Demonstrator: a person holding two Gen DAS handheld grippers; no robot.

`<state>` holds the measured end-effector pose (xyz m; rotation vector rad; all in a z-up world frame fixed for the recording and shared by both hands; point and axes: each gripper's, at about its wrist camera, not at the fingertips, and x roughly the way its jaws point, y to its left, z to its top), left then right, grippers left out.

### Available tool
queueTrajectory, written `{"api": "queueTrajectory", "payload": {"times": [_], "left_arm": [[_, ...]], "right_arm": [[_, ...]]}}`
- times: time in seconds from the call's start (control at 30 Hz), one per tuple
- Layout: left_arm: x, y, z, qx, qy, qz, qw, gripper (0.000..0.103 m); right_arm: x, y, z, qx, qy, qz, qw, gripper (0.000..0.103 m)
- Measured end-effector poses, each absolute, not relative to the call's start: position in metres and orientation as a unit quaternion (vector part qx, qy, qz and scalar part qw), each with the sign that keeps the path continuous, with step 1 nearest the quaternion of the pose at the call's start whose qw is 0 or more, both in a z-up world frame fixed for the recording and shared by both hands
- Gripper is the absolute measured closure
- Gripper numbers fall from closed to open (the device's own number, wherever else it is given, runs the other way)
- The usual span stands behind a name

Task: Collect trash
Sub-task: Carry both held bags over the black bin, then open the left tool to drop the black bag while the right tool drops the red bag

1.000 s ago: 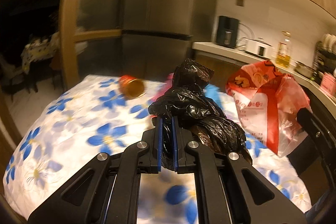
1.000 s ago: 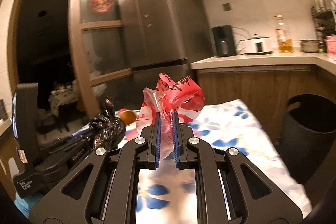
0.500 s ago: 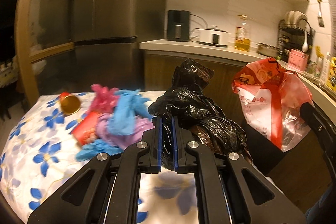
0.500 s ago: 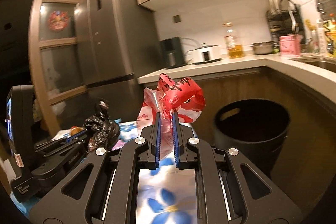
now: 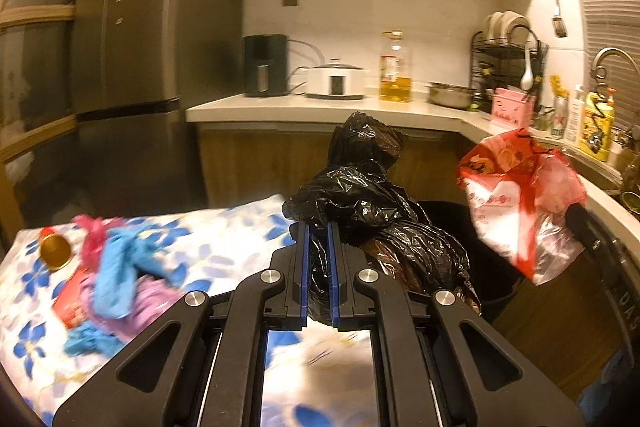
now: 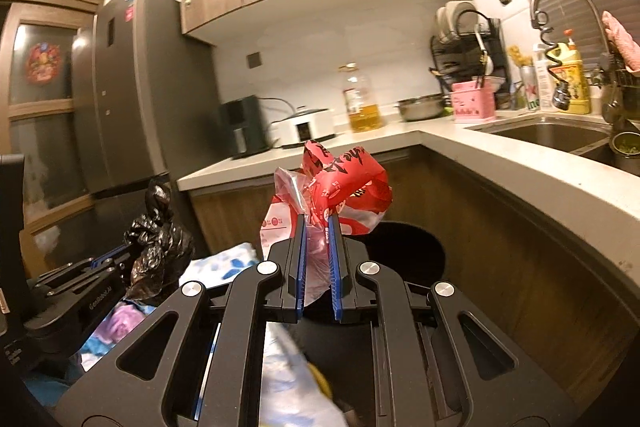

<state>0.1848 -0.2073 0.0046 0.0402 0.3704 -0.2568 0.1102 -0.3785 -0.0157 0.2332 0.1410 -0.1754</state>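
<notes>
My left gripper is shut on a crumpled black trash bag and holds it in the air past the table's far edge. My right gripper is shut on a red and clear plastic bag, held above a black trash bin. The red bag also shows in the left wrist view, right of the black bag, with the bin partly hidden behind both. The black bag and left gripper show at the left of the right wrist view.
A floral tablecloth covers the table, with a pile of blue, pink and purple rags and a gold-lidded jar. A wooden counter curves round the bin, with a sink. A fridge stands behind.
Both grippers have swung right with their bags, away from the table and towards the bin and counter. Both stay shut on their bags.
</notes>
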Motion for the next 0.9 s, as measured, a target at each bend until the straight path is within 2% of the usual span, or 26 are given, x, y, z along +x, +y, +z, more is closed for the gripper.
{"api": "queueTrajectory", "payload": {"times": [0.5, 0.9], "left_arm": [[0.226, -0.287, -0.011, 0.036, 0.189, -0.19, 0.963, 0.095], [0.248, -0.304, -0.024, 0.042, 0.204, -0.212, 0.955, 0.092]], "right_arm": [[0.136, -0.426, -0.019, 0.114, 0.075, -0.128, 0.982, 0.093], [0.154, -0.435, -0.025, 0.118, 0.085, -0.127, 0.981, 0.093]]}}
